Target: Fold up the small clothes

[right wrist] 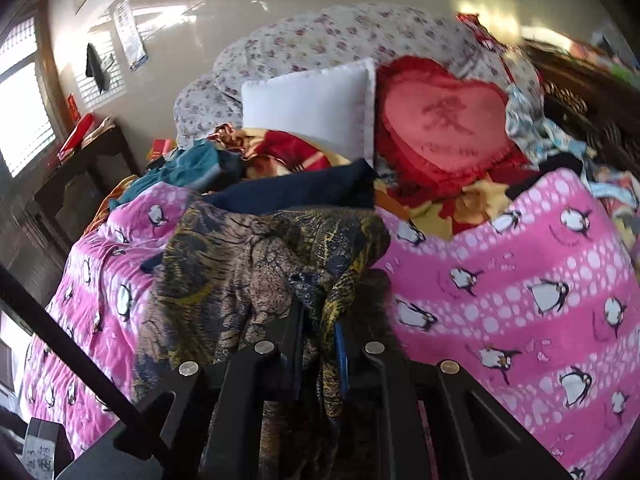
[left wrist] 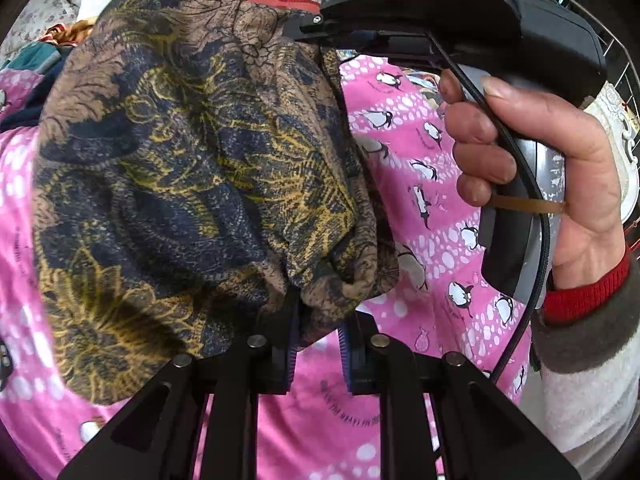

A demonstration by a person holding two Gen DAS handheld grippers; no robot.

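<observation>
Left wrist view: your left tongs pinch a gathered edge of the brown, navy and yellow floral-print garment, which bulges up and to the left above the pink penguin-print quilt. At upper right your right hand, in a red cuff under a grey sleeve, grips the handle of the other tool, whose tip meets the top edge of the same garment.

Right wrist view: your right tongs are pressed together on a fold of the floral-print garment; cloth hangs down between the two fingers and drapes over the left one. The garment lies bunched on the pink penguin-print quilt of the bed. Just behind it rests a navy cloth; farther back sit a white pillow, a red heart-shaped cushion and a small-flowered duvet. A dark side table stands at left below the window.
</observation>
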